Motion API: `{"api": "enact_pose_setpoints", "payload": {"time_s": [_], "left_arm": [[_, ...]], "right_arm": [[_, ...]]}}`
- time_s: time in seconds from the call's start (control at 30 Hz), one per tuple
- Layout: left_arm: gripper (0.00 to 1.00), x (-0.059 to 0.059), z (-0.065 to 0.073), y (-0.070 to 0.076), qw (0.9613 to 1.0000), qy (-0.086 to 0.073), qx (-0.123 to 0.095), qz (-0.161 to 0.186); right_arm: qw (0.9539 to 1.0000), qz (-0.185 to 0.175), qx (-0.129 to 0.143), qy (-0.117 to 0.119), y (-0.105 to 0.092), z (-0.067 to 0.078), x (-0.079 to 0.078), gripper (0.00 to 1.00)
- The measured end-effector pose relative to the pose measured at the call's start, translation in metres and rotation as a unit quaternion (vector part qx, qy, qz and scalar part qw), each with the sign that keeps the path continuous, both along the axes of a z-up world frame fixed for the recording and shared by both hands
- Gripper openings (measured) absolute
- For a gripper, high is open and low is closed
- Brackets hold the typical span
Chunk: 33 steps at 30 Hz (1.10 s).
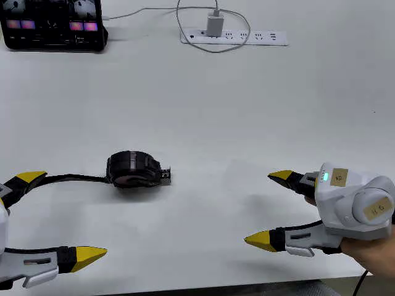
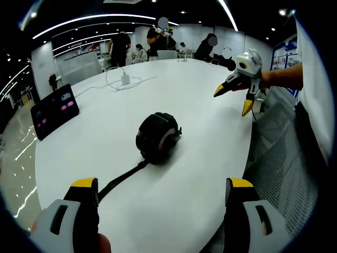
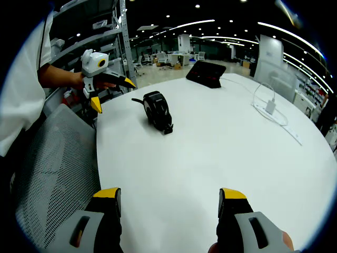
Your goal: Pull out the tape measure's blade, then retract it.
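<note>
left gripper [image 1: 60,214]: jaws wide, holds nothing, at 8 o'clock of tape measure [image 1: 133,169] | right gripper [image 1: 270,208]: jaws wide, empty, at 3 o'clock, tips toward 9 o'clock

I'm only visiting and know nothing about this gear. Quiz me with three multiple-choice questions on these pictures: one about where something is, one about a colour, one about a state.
1. Where on the white table does the tape measure lie?
A) between the left claw and right claw, nearer the left
B) at the far edge
C) hanging off the near edge

2. What colour are the claw tips?
A) red
B) yellow
C) blue

3. How do the claws stand?
A) both shut
B) one shut
C) both open

Answers: 1 A, it sits on bare table close to the left claw. 2 B, all four tips are yellow. 3 C, each pair of jaws is spread wide, gripping nothing.
</note>
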<state>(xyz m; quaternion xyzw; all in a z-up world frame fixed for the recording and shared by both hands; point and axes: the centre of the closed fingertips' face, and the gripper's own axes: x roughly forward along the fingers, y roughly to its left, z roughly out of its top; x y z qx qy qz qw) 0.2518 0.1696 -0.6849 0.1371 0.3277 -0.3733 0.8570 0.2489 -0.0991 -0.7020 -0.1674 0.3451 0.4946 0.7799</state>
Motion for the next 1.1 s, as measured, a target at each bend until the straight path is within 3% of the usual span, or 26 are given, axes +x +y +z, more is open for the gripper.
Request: {"api": "enact_pose_setpoints", "payload": {"time_s": [1.1], "left_arm": [[0.95,0.0039,0.0034,0.0003,0.9999,-0.007,-0.004,0.008]], "right_arm": [[0.9999,0.002,0.003,-0.010,0.0029,0.0025,0.0033,0.78]]}}
